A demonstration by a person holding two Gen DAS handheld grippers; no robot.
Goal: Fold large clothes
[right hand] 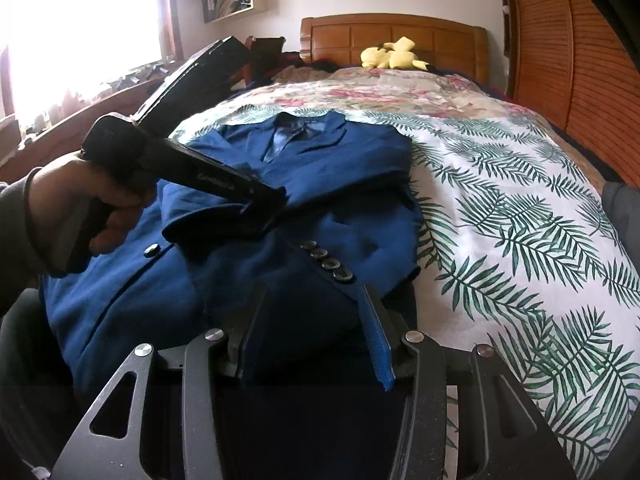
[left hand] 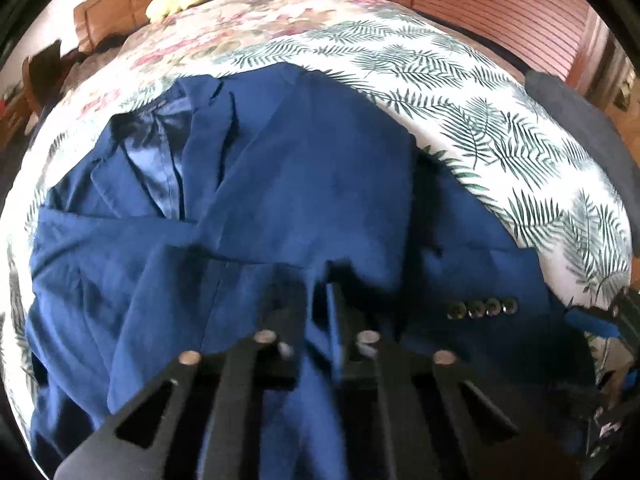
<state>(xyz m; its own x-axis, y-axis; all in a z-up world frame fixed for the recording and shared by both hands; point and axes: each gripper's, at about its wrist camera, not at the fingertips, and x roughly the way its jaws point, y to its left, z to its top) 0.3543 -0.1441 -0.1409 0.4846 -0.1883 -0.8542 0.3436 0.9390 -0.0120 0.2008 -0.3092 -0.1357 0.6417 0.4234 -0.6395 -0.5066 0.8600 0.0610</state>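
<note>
A blue suit jacket lies front up on the bed, collar toward the headboard, with one sleeve folded across its chest. That sleeve's cuff carries a row of dark buttons. In the left wrist view the jacket fills the middle. My left gripper is shut, with a thin fold of blue cloth pinched between its fingers. From the right wrist view the left gripper points down onto the folded sleeve, with a hand on its grip. My right gripper holds a thick bunch of the jacket's near edge.
A white bedspread with green leaf print covers the near bed, and a floral quilt lies further back. A yellow plush toy sits by the wooden headboard. Louvred wooden doors stand at the right, and a bright window is at the left.
</note>
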